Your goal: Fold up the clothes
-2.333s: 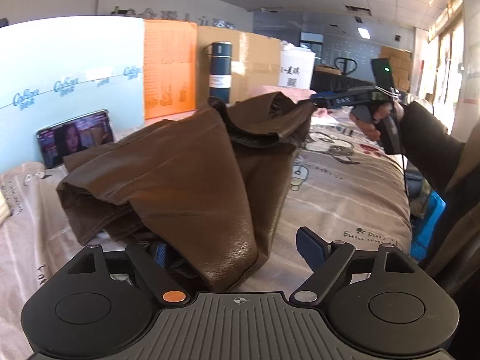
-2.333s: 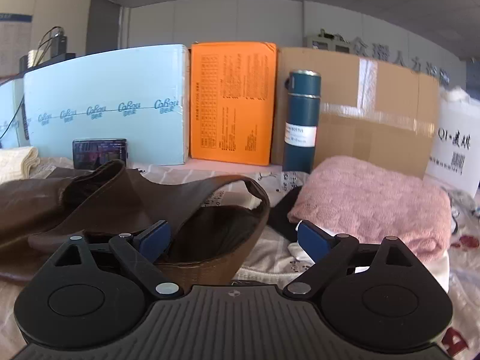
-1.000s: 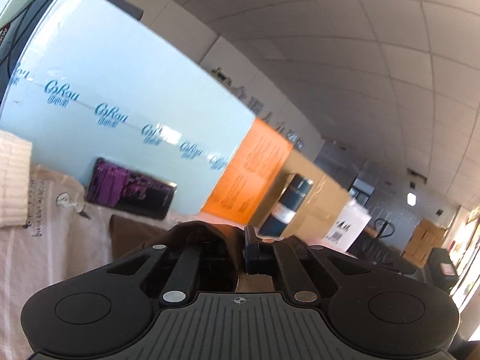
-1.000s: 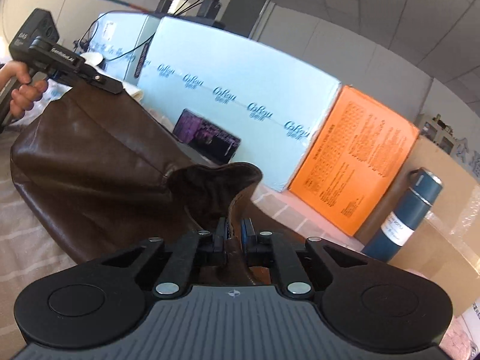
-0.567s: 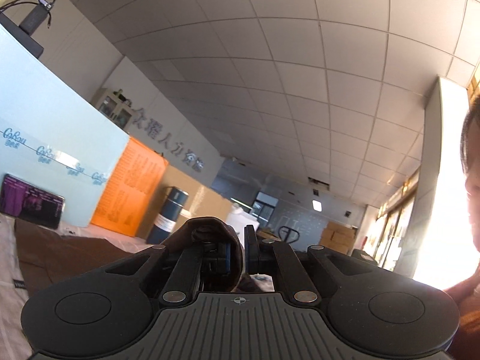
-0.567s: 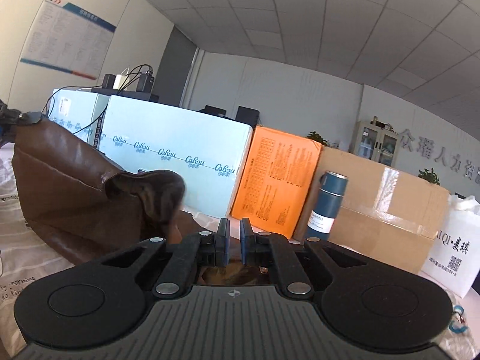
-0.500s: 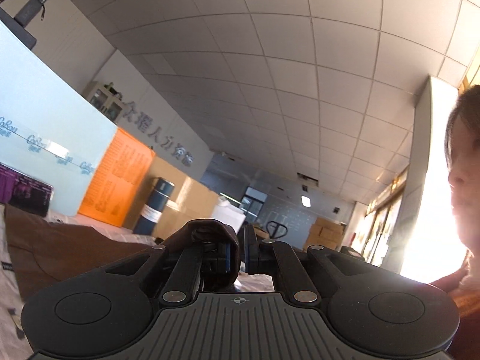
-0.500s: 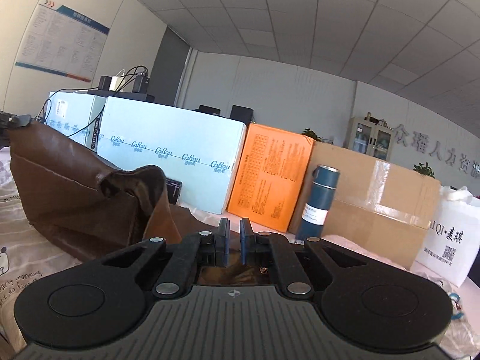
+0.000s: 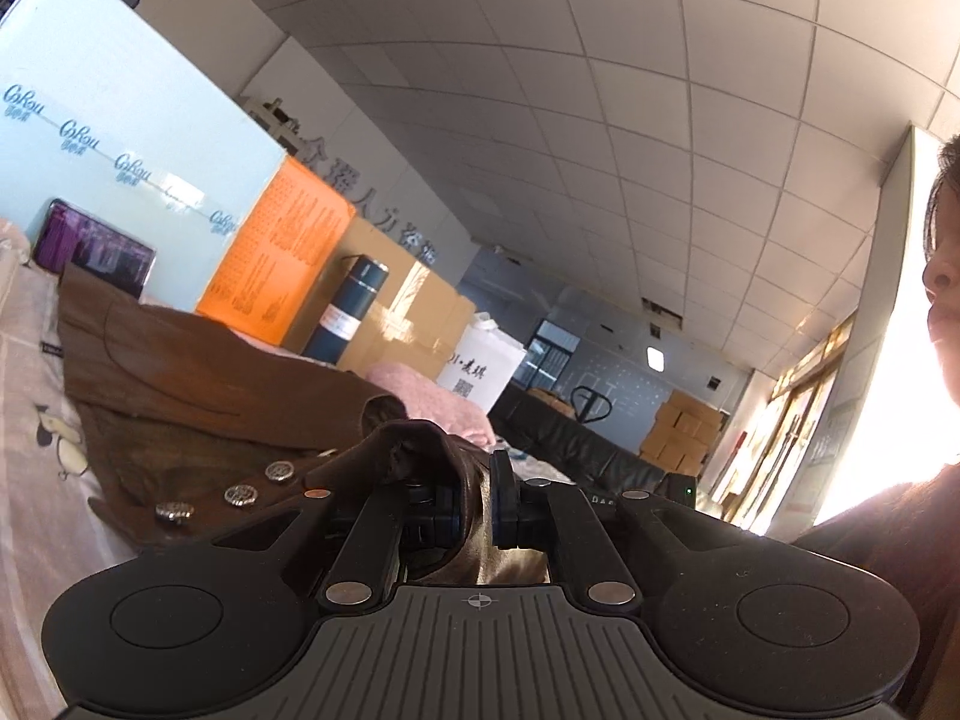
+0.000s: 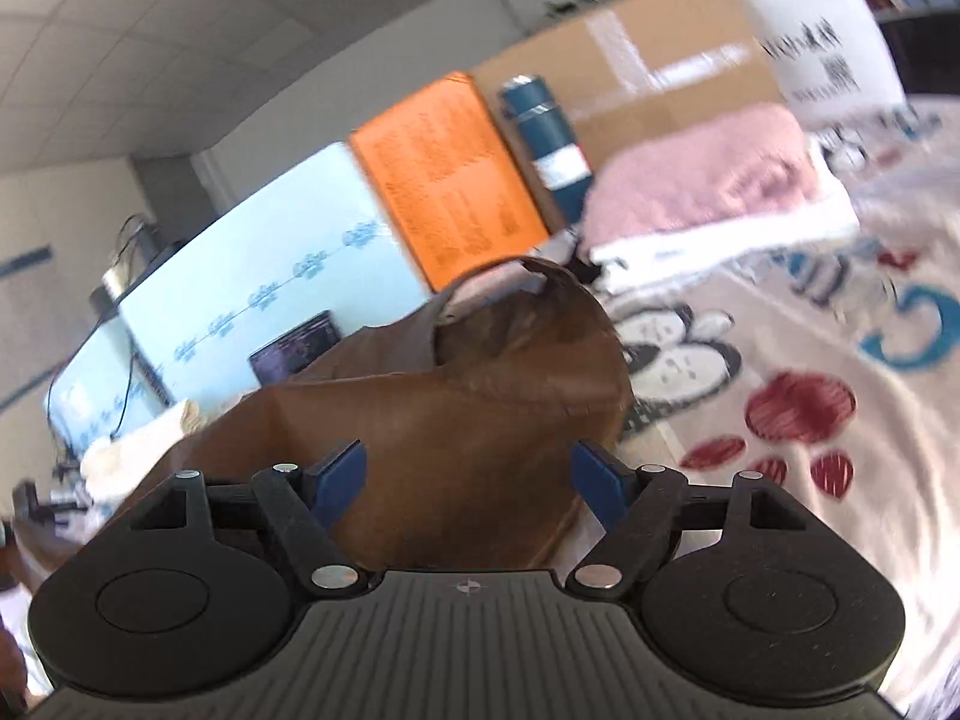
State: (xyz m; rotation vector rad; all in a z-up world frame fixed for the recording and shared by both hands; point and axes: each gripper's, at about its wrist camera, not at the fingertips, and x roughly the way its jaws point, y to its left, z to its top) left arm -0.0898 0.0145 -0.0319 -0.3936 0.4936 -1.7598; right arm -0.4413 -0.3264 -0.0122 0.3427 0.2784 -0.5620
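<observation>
On the printed sheet [image 10: 840,372] that covers the work surface lies the brown leather garment [image 9: 198,372], spread low and wide in the left wrist view, with a row of three metal buttons [image 9: 240,493] along its near edge. A bunched fold of the same leather rises into the left claw [image 9: 477,495], whose fingers [image 9: 503,501] are pressed together on it, so this claw is clenched on the garment. In the right wrist view the garment [image 10: 456,420] heaps up in a rounded mound directly ahead of the right claw [image 10: 468,480]; its blue pads [image 10: 342,471] stand wide apart on either side of the leather, gripping nothing, so this claw is released. That view is tilted and motion-blurred.

Beyond the garment, a folded pink towel [image 10: 702,174] rests on a white folded piece [image 10: 720,240] near the back of the sheet. Behind them stand a dark blue flask [image 9: 345,315], an orange board [image 9: 279,252], a taped cardboard box [image 10: 648,72] and a white bag with a printed code [image 9: 480,369]. To the left runs a pale blue panel [image 9: 102,120], with a phone [image 9: 90,252] leaning against its base, screen lit. At the right edge of the left wrist view the person's face [image 9: 942,276] shows in profile.
</observation>
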